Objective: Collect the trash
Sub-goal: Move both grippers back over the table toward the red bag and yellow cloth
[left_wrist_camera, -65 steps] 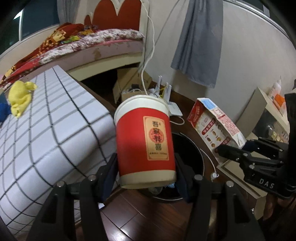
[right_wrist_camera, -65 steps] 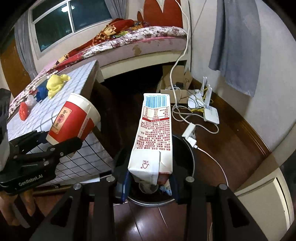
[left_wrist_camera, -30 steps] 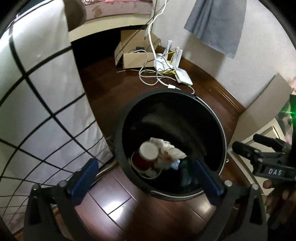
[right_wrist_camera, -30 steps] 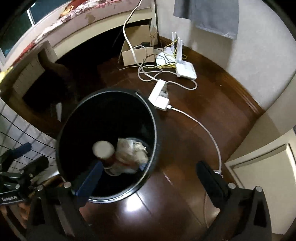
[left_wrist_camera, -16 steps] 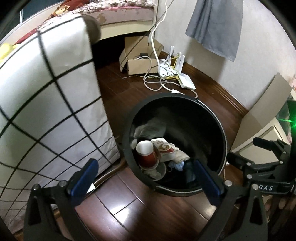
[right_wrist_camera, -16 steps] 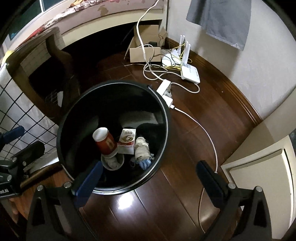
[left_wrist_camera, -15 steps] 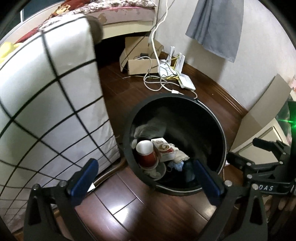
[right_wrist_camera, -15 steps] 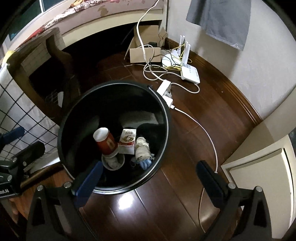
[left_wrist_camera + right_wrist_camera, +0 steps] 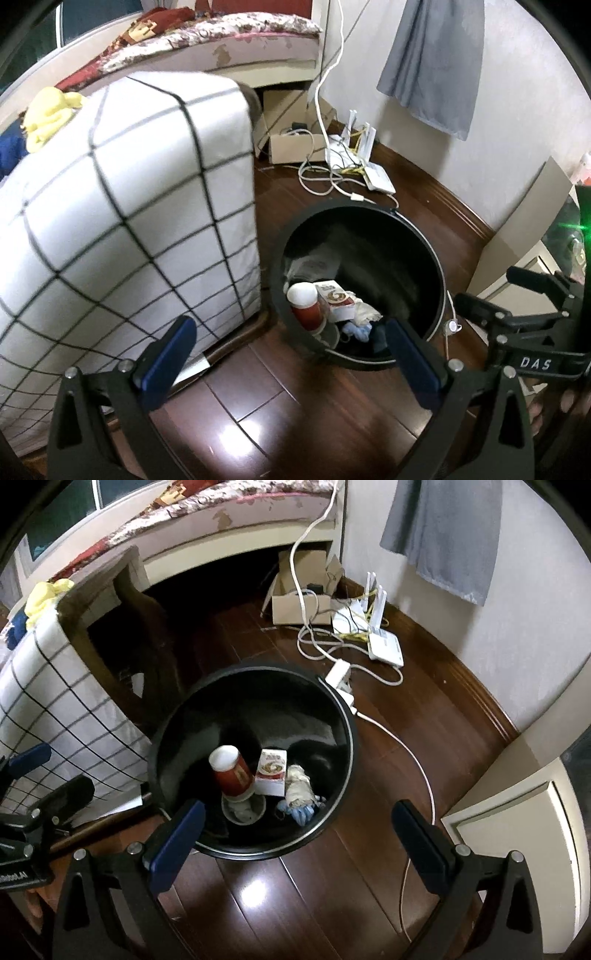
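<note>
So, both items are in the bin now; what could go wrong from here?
1. White cables and a power strip lie on the floor right beside the bin; moving away could snag them.
2. The left hand-held gripper hangs close to the checked cloth and may catch it.

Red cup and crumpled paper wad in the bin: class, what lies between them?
In the right wrist view, a milk carton lies between the red cup and the paper wad, inside the black bin.
</note>
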The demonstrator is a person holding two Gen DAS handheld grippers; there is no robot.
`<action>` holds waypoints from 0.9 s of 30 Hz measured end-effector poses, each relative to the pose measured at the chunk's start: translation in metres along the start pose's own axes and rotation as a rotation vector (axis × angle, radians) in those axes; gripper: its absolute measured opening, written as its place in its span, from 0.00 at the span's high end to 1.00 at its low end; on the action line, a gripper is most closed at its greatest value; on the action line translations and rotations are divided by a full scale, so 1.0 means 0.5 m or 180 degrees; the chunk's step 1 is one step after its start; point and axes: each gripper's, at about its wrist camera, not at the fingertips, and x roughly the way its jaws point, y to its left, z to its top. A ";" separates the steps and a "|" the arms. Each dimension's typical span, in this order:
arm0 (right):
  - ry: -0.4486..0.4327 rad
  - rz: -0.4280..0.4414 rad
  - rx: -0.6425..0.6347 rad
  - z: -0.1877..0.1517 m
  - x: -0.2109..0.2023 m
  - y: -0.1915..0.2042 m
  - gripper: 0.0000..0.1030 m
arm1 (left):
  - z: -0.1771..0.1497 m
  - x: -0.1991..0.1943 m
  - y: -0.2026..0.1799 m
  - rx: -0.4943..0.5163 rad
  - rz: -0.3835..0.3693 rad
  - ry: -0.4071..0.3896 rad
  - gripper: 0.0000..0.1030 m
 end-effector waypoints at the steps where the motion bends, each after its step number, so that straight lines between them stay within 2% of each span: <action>1: -0.0035 0.0009 -0.0017 0.004 -0.009 0.006 0.01 | 0.001 -0.010 0.004 -0.0011 0.0008 -0.0026 0.01; 8: -0.0281 0.0093 -0.0122 0.031 -0.071 0.055 0.01 | 0.015 -0.080 0.049 -0.0132 0.0107 -0.0245 0.01; 17: -0.0632 0.0361 -0.0411 0.087 -0.138 0.172 0.01 | 0.037 -0.167 0.144 -0.0351 0.0333 -0.0559 0.01; 22: -0.0888 0.0619 -0.0612 0.137 -0.171 0.264 0.01 | 0.034 -0.206 0.237 -0.0612 0.0627 -0.0706 0.01; 27: -0.1027 0.0820 -0.0964 0.192 -0.176 0.391 0.01 | 0.020 -0.230 0.349 -0.0892 0.0979 -0.0743 0.01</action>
